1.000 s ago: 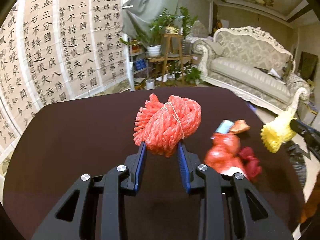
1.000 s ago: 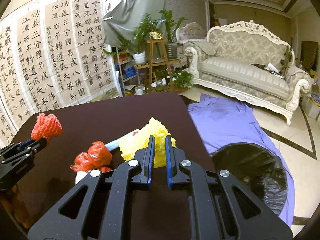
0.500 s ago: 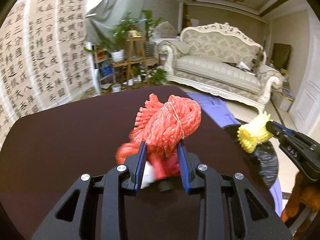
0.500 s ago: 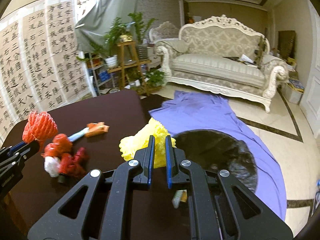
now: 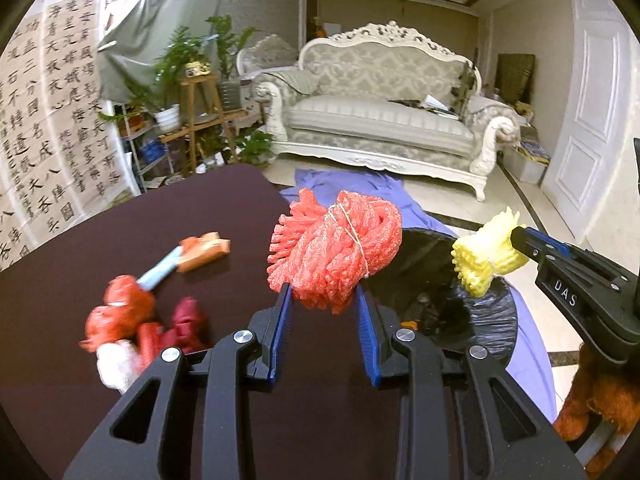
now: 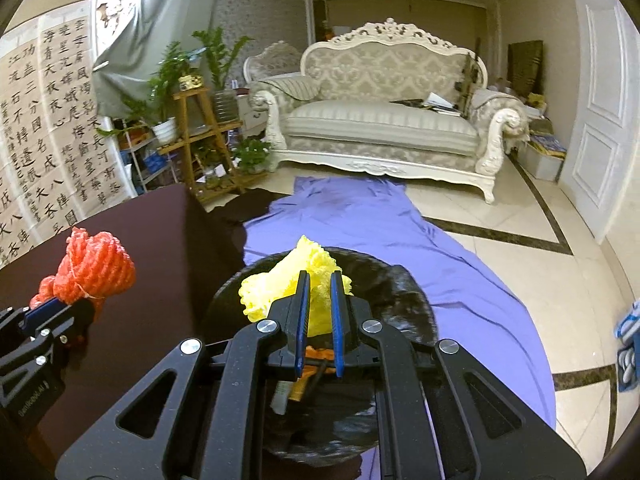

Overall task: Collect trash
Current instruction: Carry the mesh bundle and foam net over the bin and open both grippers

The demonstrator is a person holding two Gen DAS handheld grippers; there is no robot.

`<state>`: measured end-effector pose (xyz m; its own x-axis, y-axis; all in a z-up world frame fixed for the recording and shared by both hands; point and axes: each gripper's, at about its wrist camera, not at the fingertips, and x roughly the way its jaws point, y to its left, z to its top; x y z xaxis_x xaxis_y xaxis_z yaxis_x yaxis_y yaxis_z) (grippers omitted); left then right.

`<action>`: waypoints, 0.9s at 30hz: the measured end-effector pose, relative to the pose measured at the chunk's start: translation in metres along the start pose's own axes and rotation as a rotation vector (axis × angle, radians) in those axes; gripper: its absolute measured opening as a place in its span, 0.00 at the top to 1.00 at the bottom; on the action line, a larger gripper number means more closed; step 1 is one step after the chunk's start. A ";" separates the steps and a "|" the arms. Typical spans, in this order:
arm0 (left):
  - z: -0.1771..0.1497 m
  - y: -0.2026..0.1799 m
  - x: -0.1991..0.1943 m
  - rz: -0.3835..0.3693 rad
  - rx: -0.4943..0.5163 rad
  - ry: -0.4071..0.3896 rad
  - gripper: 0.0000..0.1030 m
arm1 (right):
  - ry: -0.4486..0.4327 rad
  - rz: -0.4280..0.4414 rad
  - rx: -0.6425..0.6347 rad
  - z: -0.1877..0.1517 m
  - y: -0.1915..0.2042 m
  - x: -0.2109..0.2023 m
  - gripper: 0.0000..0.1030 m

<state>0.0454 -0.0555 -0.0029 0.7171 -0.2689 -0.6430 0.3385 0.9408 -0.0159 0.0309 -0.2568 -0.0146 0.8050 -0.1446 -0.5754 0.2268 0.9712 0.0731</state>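
Because both bundles are soft, springy foam netting, light and easily squashed, we judge a pinch across the bulk holds best. Our left gripper (image 5: pixel 325 304) has its fingers clamped on the red net bundle (image 5: pixel 336 248), which bulges above the tips at the tabletop (image 5: pixel 160 232) edge. Our right gripper (image 6: pixel 319 300) squeezes the yellow net bundle (image 6: pixel 296 284) nearly flat, directly over the black trash bag (image 6: pixel 404 292) on the floor.
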 end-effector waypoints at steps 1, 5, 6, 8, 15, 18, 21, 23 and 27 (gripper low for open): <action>0.002 -0.002 0.004 -0.004 0.002 0.005 0.69 | 0.003 -0.004 0.002 0.000 -0.003 0.002 0.90; 0.005 -0.017 0.018 -0.011 0.018 0.017 0.69 | 0.013 -0.015 0.009 -0.002 -0.013 0.011 0.90; 0.007 -0.021 0.022 -0.012 0.026 0.022 0.69 | 0.016 -0.014 0.013 -0.002 -0.016 0.012 0.90; 0.007 -0.028 0.027 -0.012 0.035 0.025 0.69 | 0.021 -0.016 0.020 -0.004 -0.022 0.016 0.90; 0.011 -0.049 0.049 -0.020 0.054 0.042 0.66 | 0.040 -0.009 0.037 -0.004 -0.033 0.030 0.87; 0.011 -0.050 0.055 -0.008 0.060 0.049 0.52 | 0.053 -0.008 0.050 -0.005 -0.039 0.036 0.80; 0.010 -0.048 0.057 0.006 0.055 0.051 0.46 | 0.056 -0.021 0.057 -0.006 -0.041 0.038 0.74; 0.010 -0.045 0.057 0.013 0.047 0.051 0.40 | 0.060 -0.027 0.058 -0.007 -0.042 0.038 0.71; 0.009 -0.040 0.054 0.023 0.030 0.049 0.32 | 0.052 -0.044 0.046 -0.007 -0.038 0.036 0.55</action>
<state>0.0759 -0.1100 -0.0299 0.6942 -0.2359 -0.6800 0.3406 0.9399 0.0216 0.0472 -0.2970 -0.0435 0.7642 -0.1759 -0.6205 0.2872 0.9542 0.0832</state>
